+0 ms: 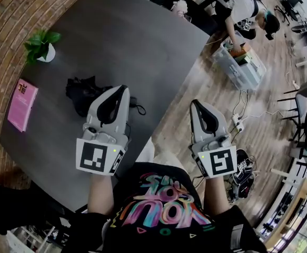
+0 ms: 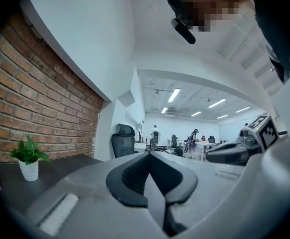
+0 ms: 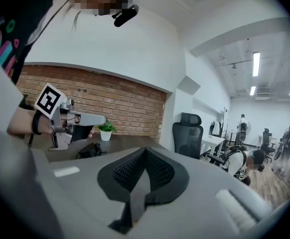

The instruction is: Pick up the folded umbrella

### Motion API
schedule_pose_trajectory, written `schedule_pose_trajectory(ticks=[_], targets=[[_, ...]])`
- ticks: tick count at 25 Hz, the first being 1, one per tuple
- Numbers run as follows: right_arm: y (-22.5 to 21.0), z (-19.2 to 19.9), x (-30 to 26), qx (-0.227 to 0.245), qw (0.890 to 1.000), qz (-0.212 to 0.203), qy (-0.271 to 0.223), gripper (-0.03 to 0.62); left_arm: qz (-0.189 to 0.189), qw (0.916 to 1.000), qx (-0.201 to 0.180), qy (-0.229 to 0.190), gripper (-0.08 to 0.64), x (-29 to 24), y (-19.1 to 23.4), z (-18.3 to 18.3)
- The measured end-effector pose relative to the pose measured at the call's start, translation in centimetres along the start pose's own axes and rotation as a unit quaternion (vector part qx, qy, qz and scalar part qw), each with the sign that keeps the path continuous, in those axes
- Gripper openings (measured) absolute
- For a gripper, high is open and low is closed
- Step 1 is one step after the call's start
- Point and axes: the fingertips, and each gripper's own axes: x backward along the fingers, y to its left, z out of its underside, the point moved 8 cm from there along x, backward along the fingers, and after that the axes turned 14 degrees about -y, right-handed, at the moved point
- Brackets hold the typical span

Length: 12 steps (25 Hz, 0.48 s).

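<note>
The folded umbrella (image 1: 83, 95) is a black bundle lying on the dark grey table (image 1: 132, 41). It also shows low in the right gripper view as the umbrella (image 3: 89, 151). My left gripper (image 1: 124, 88) hovers just right of it, jaws shut and empty, and partly covers its right end. My right gripper (image 1: 194, 103) is off the table's right edge, over the wooden floor, with its jaws also shut on nothing. In the left gripper view the left gripper (image 2: 149, 154) points level across the table, and the umbrella is not visible there.
A small potted plant (image 1: 41, 45) stands at the table's far left, with a pink book (image 1: 22, 104) lying nearer. Beyond the table a person (image 1: 245, 12) bends over a clear crate (image 1: 240, 65). Cables and a bag (image 1: 243, 175) lie on the floor. An office chair (image 3: 187, 133) stands behind the table.
</note>
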Motion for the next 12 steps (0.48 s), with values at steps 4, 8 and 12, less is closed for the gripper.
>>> schedule_pose_trajectory(ticks=[4,8,12], targets=[[0.9,-0.2,-2.6,-0.002,0.999,-0.045,0.000,0.000,-0.041,0.9990,-0.008,-0.013,0.001,1.2,1.9,-0.8],[1.6,-0.2,-5.8,0.001,0.994,-0.105,-0.006,0.000,-0.100,0.9944,-0.023,-0.025,0.001,2.8,3.7,-1.9],[3.3,-0.1,-10.3,-0.005,0.984,-0.175,-0.015,0.000,-0.180,0.9819,-0.047,-0.037,0.000,5.7,6.2,-3.2]])
